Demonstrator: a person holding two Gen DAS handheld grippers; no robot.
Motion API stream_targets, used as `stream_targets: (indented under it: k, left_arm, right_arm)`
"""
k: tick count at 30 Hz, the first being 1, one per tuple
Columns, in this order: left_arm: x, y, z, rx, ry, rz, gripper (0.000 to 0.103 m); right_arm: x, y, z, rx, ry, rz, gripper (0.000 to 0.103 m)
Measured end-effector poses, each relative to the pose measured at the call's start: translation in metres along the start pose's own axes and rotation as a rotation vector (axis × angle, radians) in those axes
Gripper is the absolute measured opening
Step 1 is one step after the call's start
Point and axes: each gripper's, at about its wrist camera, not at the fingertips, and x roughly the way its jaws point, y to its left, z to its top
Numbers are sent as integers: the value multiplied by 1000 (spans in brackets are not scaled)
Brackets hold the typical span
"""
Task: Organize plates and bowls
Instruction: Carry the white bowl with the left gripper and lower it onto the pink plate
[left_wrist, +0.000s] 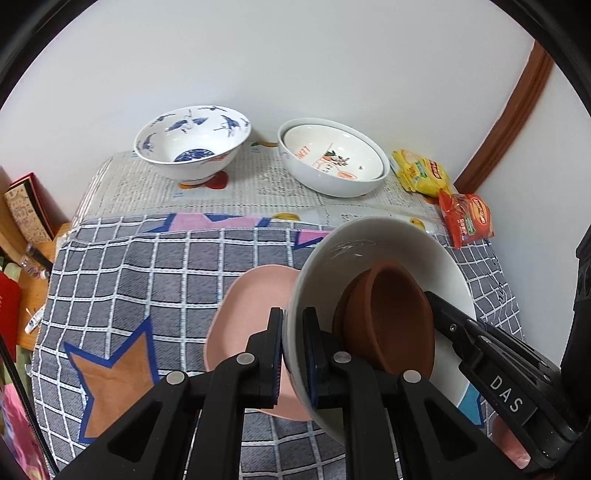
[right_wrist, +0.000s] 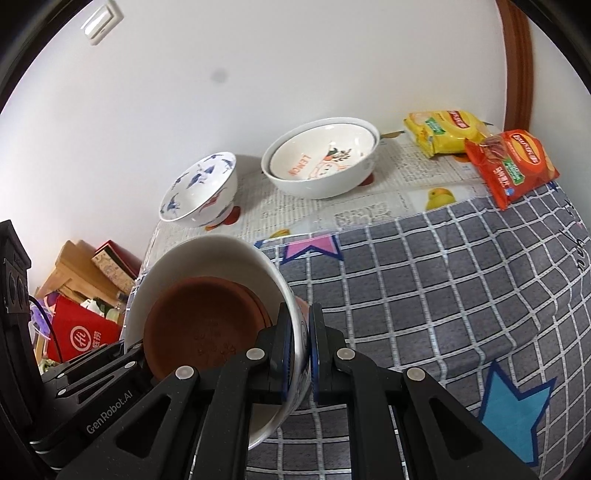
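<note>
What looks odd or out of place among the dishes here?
The white bowl is steeply tilted, with both grippers clamped on its rim, and the brown dishes inside lean against its wall. Snack packets lie beside the bowls.

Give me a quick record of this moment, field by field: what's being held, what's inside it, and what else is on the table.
held item: white bowl, tilted
left hand-held gripper: shut on the white bowl's rim
right hand-held gripper: shut on the opposite rim
inside it: brown saucers, nested
beneath it: pink plate on checked cloth
at back: blue-patterned bowl; lemon-print bowls, stacked
far right: yellow packet, red packet
</note>
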Motion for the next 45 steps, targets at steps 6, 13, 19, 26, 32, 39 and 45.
stream_targets:
  k: [6, 13, 19, 26, 32, 39, 45]
  left_arm:
    - [-4, 13, -3, -18, -4, 12, 10]
    - [-6, 28, -5, -38, -4, 26, 10]
    - [-4, 37, -7, -49, 3, 35, 10]
    - [7, 43, -12, -58, 26, 38, 10]
    - [21, 44, -15, -59, 54, 41, 10]
    - [39, 47, -15, -58, 88, 43, 10]
    - [51, 48, -14, -65, 102, 54, 10]
  right_arm:
    - [5, 14, -4, -12, 5, 13, 9]
    - [12, 27, -7, -28, 15, 29, 9]
    - [19, 33, -10, -37, 26, 39, 9]
    - [30, 35, -15, -39, 48, 36, 9]
    - [43, 31, -18, -34, 73, 30, 9]
    - [58, 24, -21, -28, 100, 26, 9]
    - [71, 20, -21, -30, 121, 30, 9]
